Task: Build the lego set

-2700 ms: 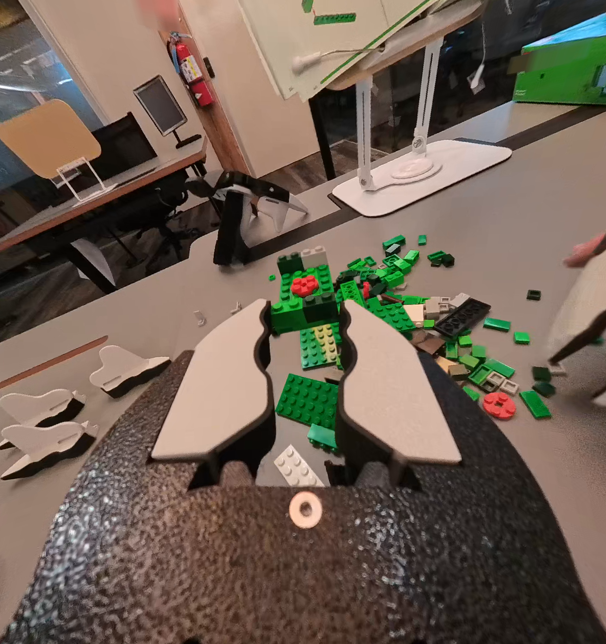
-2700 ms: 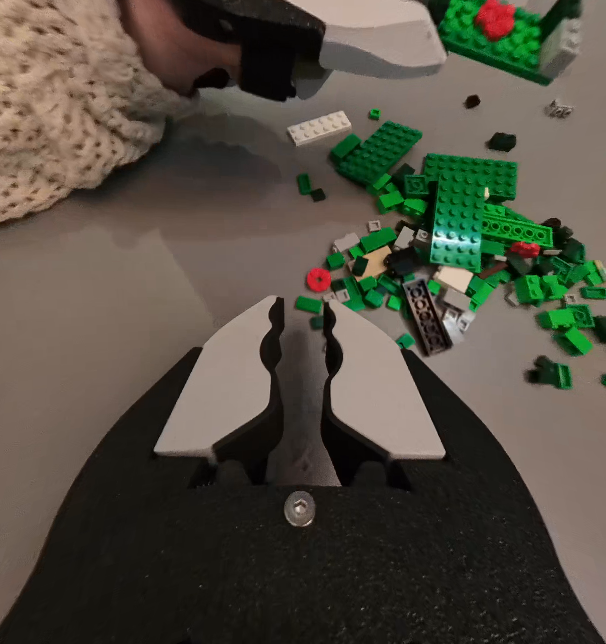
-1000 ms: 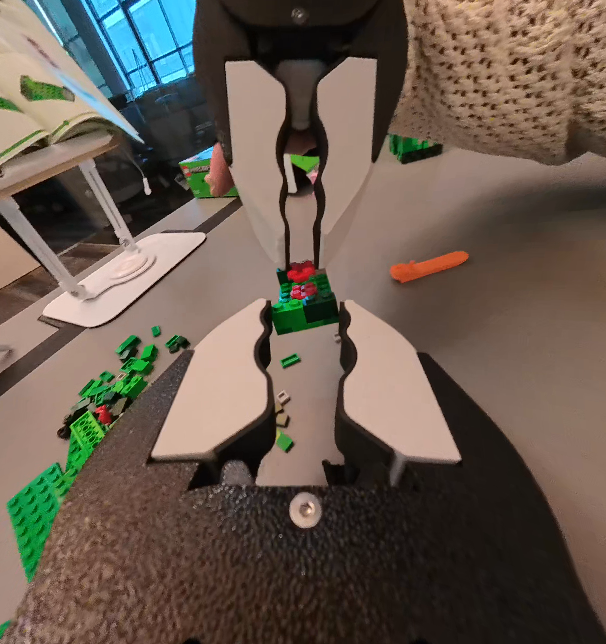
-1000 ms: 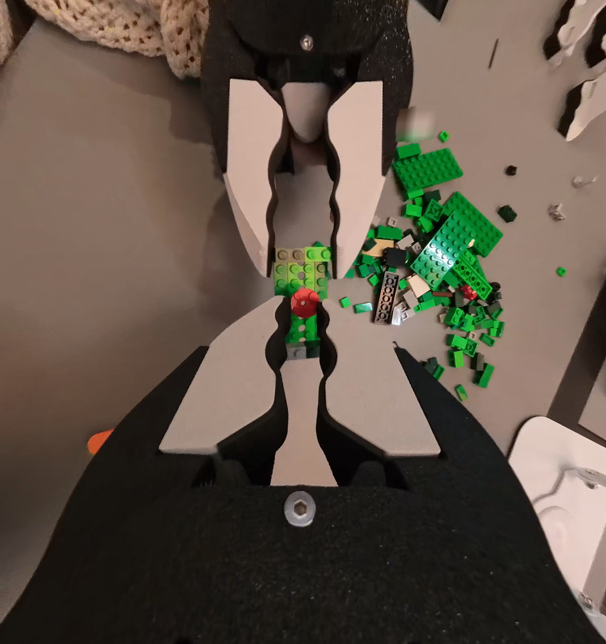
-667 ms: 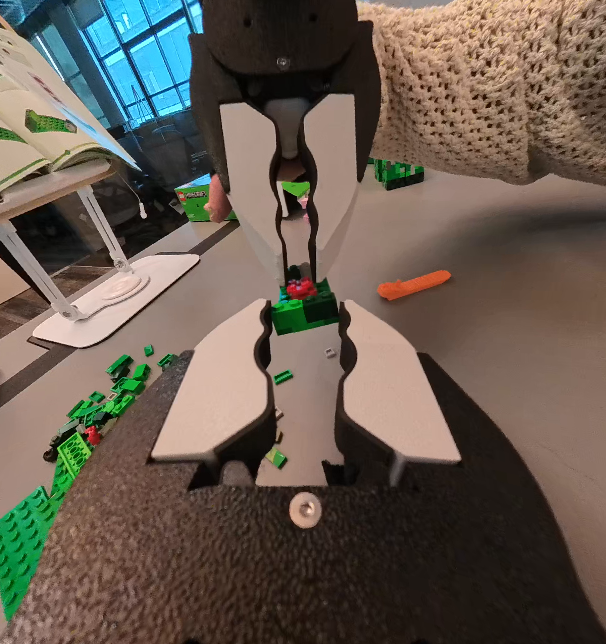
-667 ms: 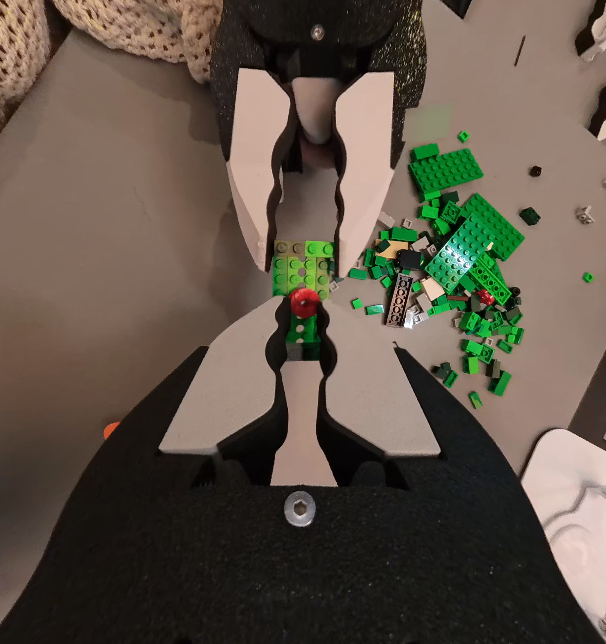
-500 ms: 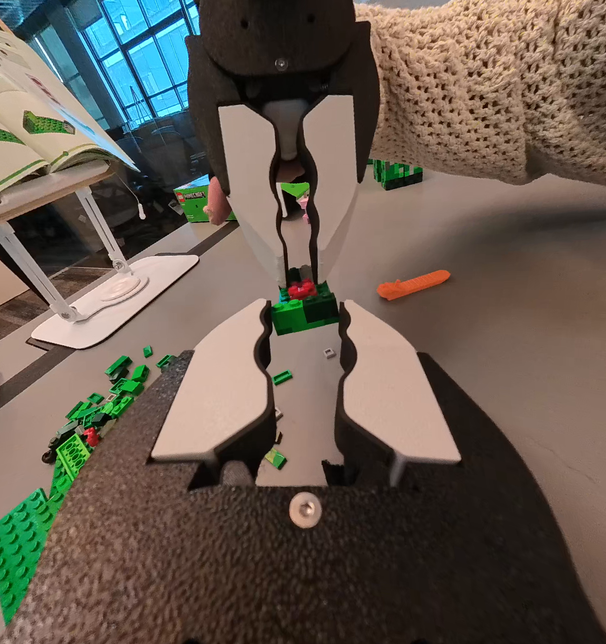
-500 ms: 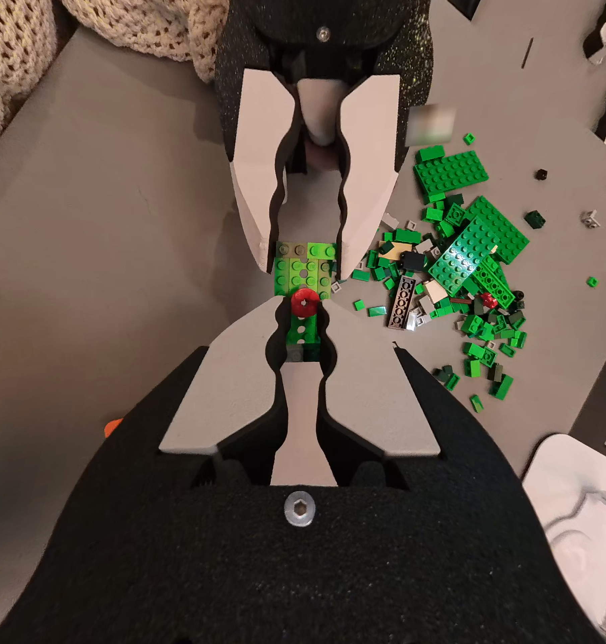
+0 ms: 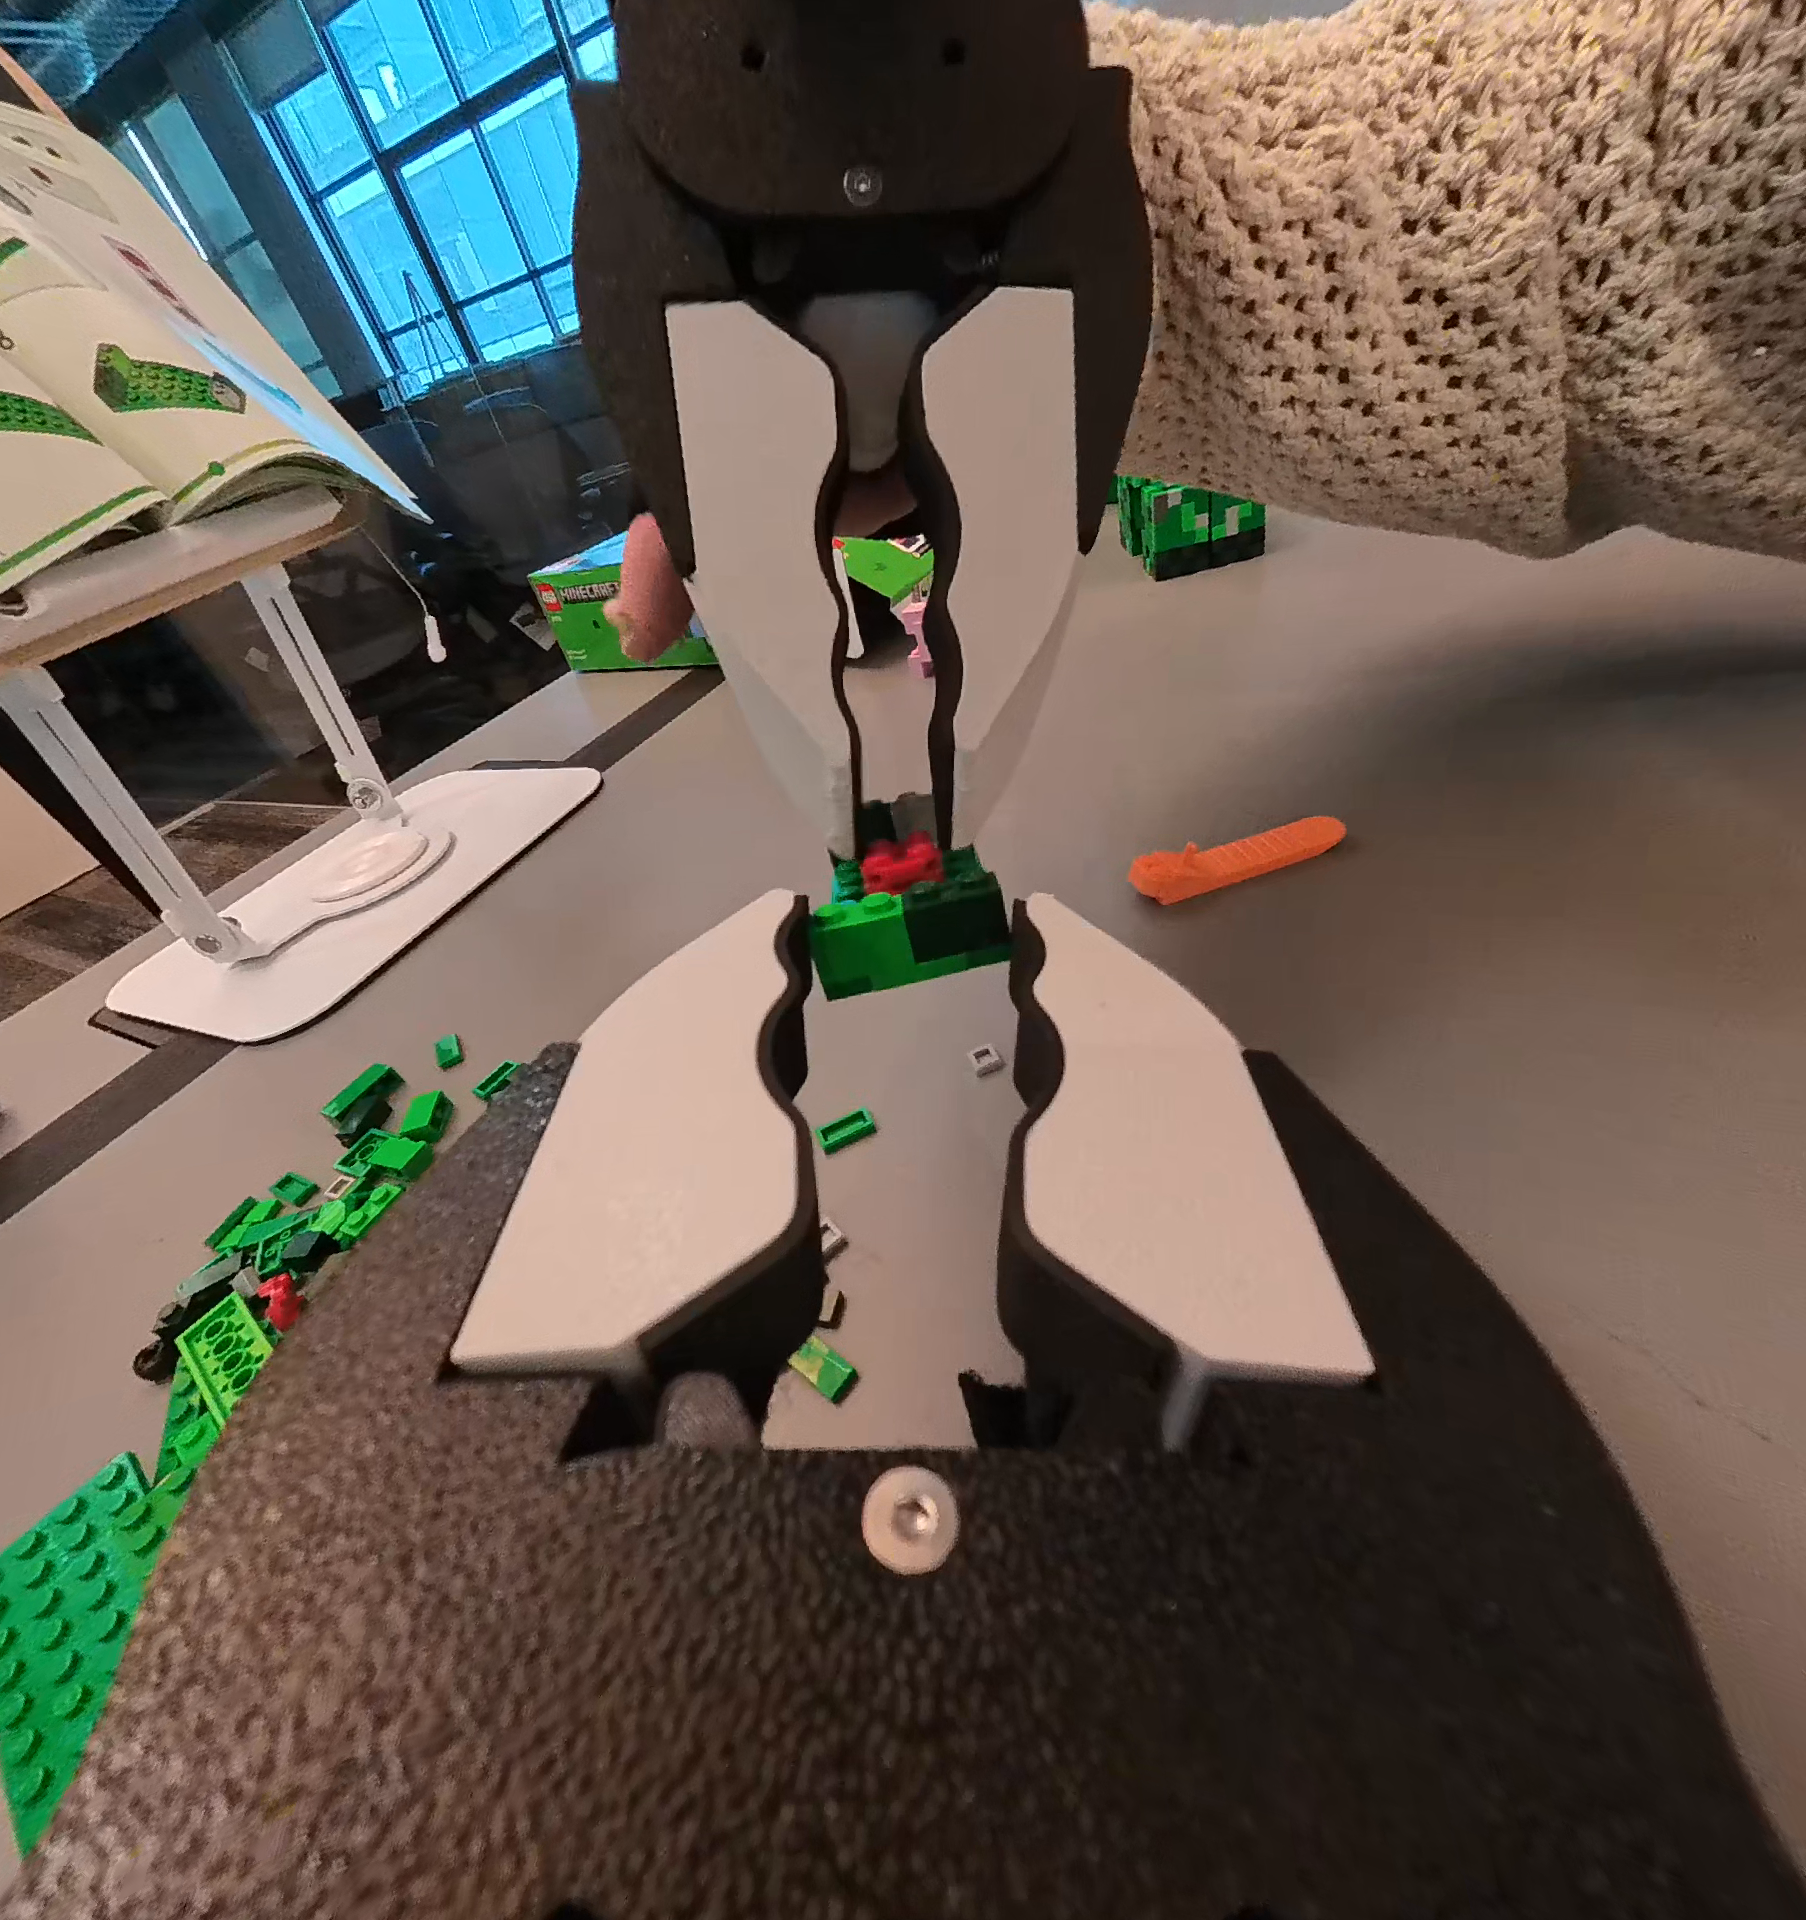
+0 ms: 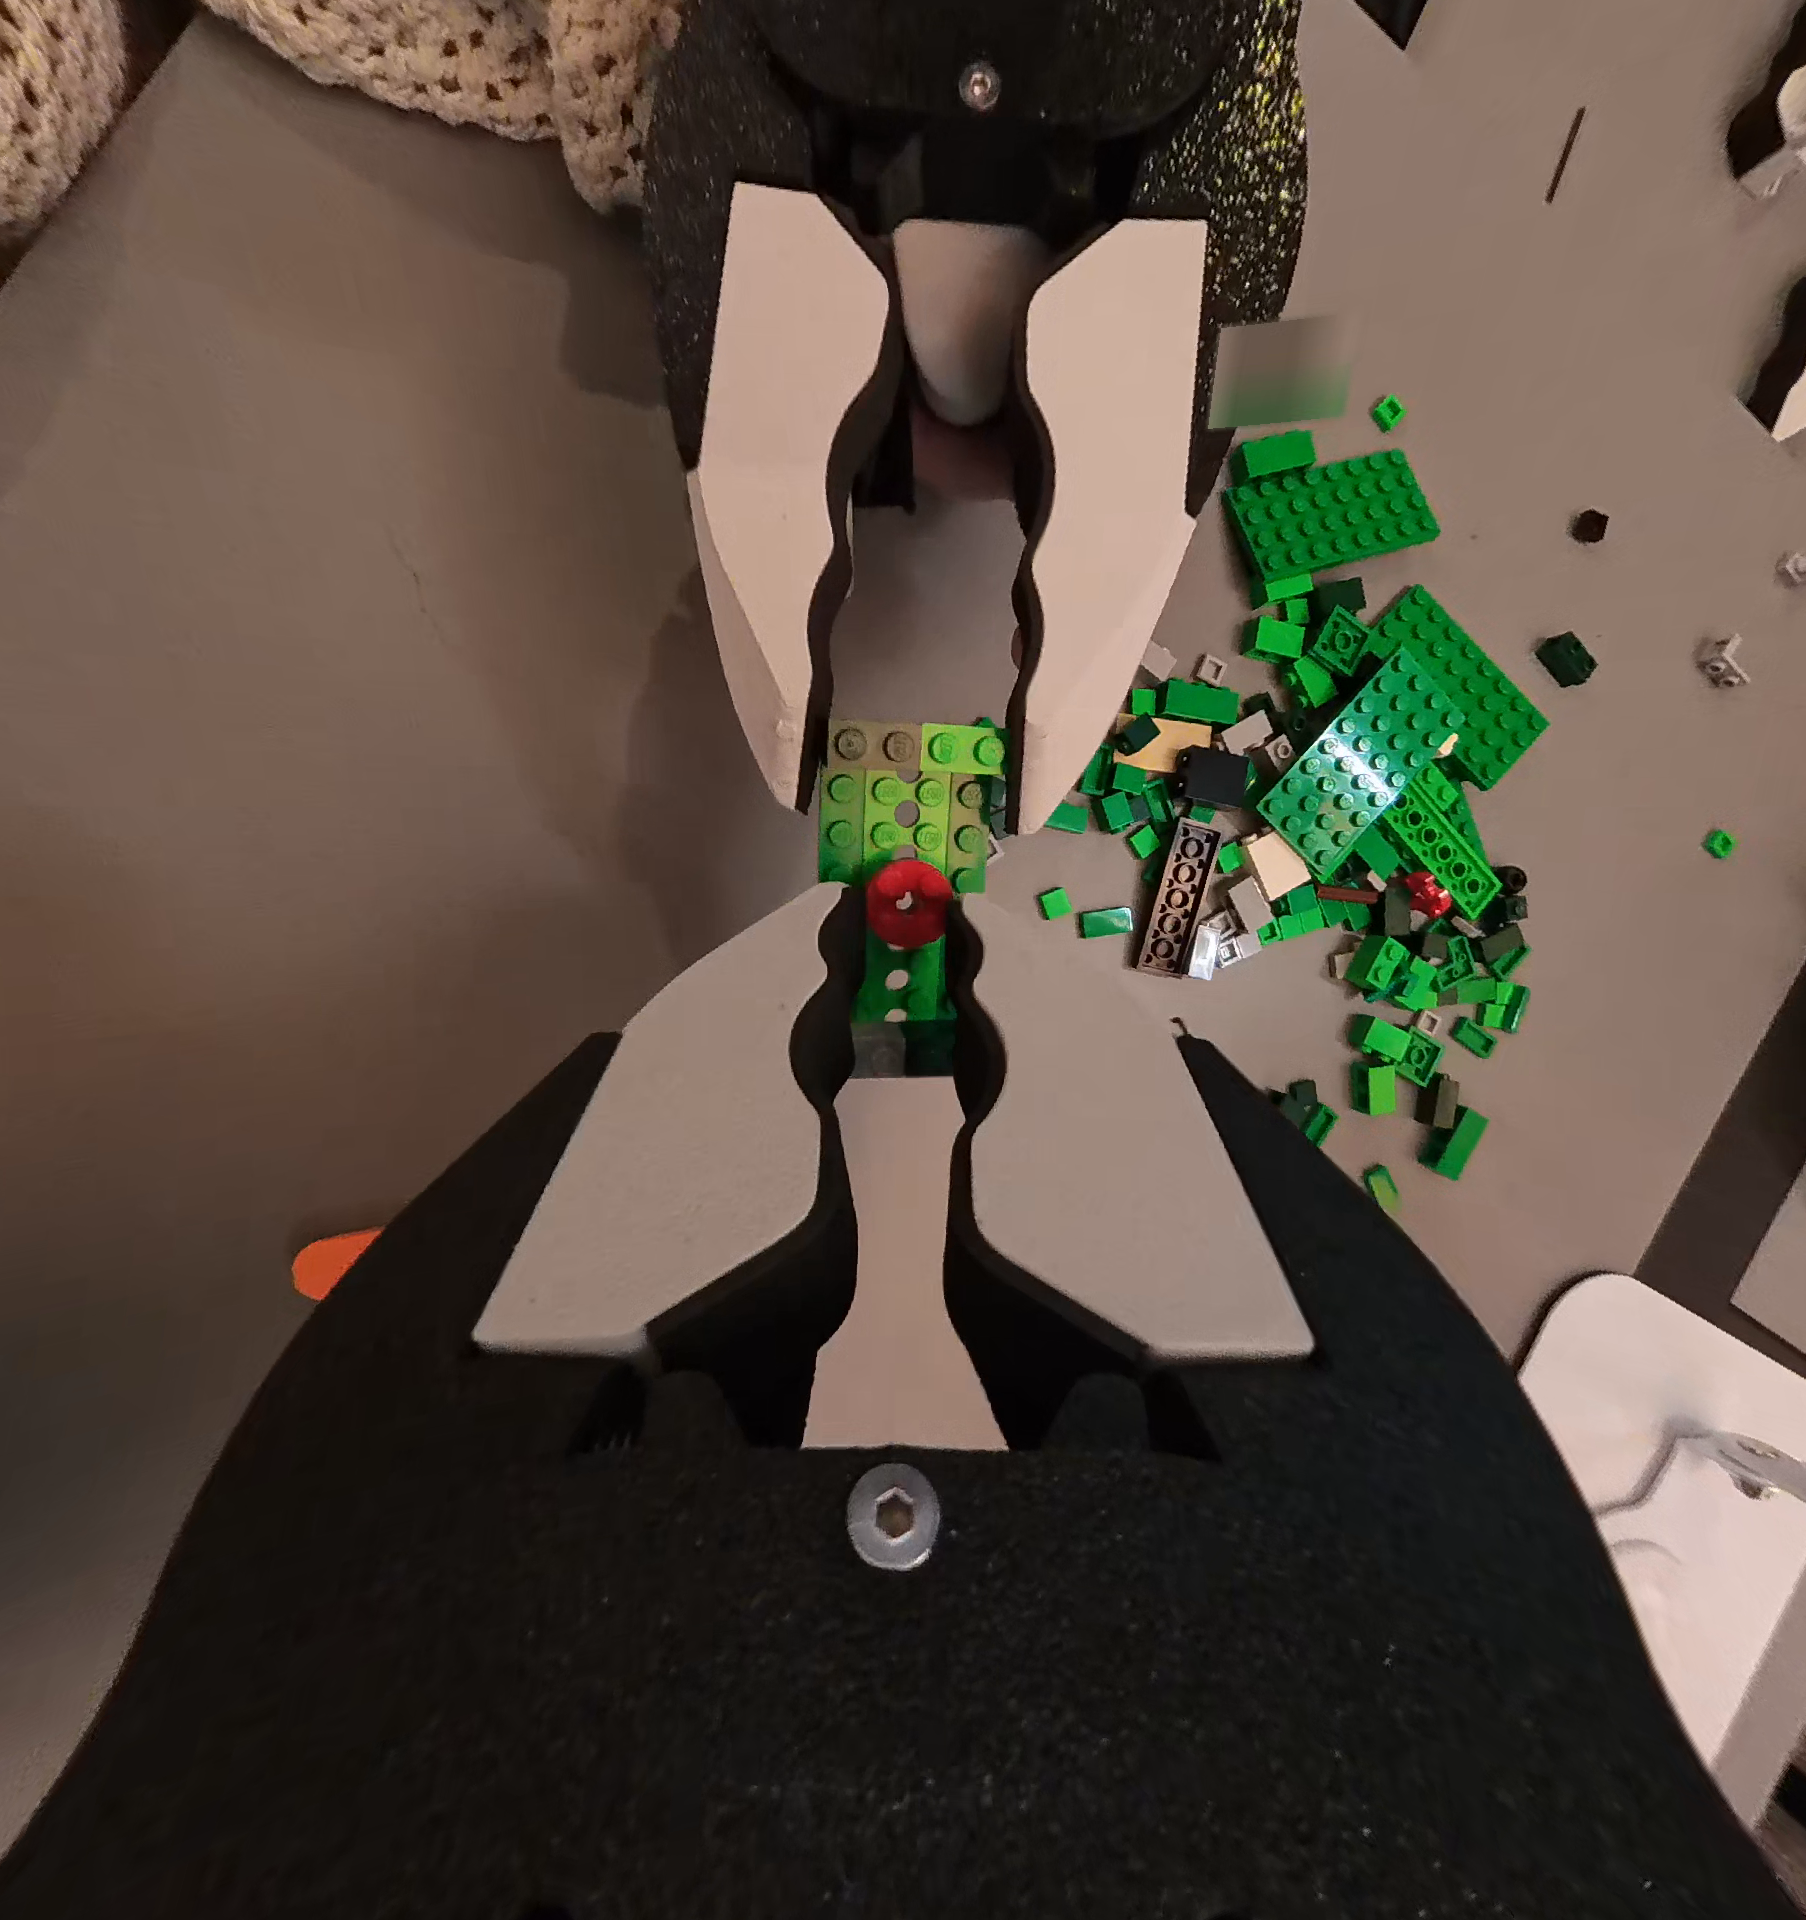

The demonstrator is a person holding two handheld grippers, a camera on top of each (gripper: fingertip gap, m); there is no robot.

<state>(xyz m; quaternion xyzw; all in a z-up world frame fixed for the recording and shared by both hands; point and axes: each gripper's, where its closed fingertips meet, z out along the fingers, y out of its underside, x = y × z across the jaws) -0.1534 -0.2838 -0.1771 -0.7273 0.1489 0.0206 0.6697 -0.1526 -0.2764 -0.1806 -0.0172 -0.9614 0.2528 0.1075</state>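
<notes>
My left gripper point(image 9: 909, 925) is shut on a small green lego build point(image 9: 909, 940) and holds it above the grey table. In the right wrist view the left gripper point(image 10: 909, 800) comes in from the top with the build point(image 10: 904, 800). My right gripper point(image 10: 899, 909) is shut on a red round piece point(image 10: 907, 902) and holds it on top of the build. In the left wrist view the right gripper point(image 9: 899, 826) points down with the red piece point(image 9: 899, 862) at its tips.
A pile of loose green, grey and tan bricks point(image 10: 1346, 831) lies right of the grippers, also in the left wrist view point(image 9: 307, 1226). An orange brick separator point(image 9: 1237, 857) lies on the table. A white book stand point(image 9: 359, 894) holds an instruction booklet point(image 9: 99, 416). A green box point(image 9: 598, 613) stands behind. My left and right fingertips are right by each other.
The right gripper took the red round piece from the table and met the left gripper's build away from the pile. In the last half second it came down onto the build's top.
</notes>
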